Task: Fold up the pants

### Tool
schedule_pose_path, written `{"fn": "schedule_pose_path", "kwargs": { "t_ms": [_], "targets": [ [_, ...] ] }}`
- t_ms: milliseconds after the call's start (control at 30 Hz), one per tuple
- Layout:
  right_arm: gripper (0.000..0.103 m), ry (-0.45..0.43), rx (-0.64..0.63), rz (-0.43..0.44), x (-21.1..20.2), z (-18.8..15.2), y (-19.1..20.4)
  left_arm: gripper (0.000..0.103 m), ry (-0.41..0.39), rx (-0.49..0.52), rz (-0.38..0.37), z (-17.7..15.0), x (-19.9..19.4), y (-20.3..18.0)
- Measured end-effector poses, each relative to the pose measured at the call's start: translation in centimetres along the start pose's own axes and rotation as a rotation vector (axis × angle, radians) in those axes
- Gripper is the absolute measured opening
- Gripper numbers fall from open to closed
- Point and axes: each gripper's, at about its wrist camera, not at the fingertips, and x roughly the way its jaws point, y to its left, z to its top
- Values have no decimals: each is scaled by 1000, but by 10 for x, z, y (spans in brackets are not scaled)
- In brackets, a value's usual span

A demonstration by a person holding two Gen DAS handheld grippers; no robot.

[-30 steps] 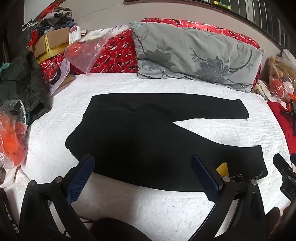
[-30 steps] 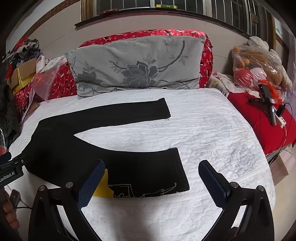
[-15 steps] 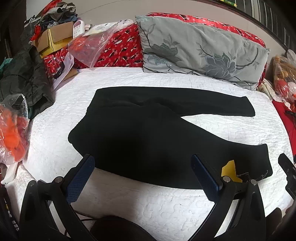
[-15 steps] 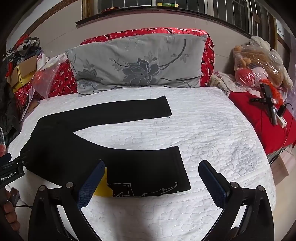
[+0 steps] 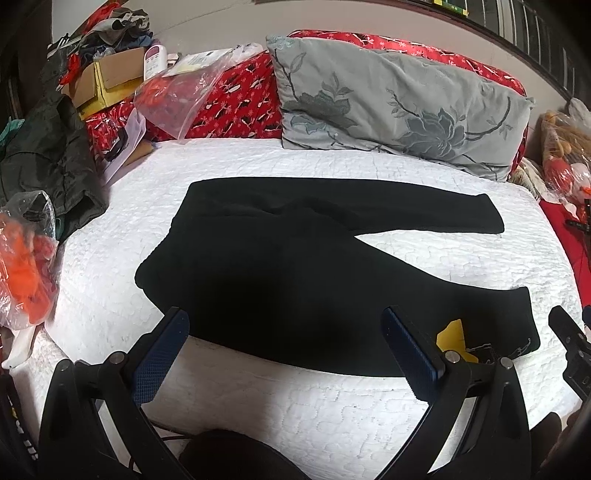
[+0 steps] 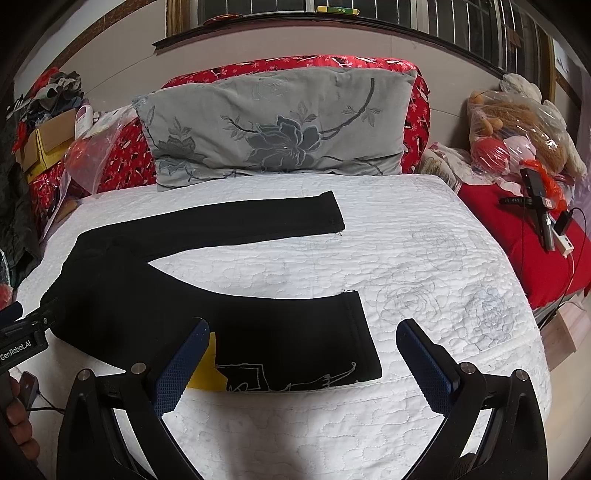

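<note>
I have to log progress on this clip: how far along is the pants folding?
Done: the black pants lie spread flat on the white quilt, legs splayed apart. In hand: nothing; the left gripper and right gripper hover open near the closer edge. Left: every fold.

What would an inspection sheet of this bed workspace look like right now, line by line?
Surface: white quilted bedspread, flat.
Job's things: black pants lying unfolded, legs splayed apart; yellow tag on the near leg.
Clutter: grey floral pillow at the head; clear plastic bag with orange contents and open cardboard box on the left; bagged plush toys on the right.
Grippers: left gripper open above the waist end; right gripper open above the near hem; neither holding anything.
Cables: thin black cable on the red cover.
Surroundings: barred window above.
</note>
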Motion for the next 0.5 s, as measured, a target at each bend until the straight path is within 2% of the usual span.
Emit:
{"fn": "schedule_pose_path", "kwargs": {
  "t_ms": [500],
  "targets": [
    [102,0,-7,-3,-3,-2,5,103,-13,5,-18,0,-5,-3]
  ]
}}
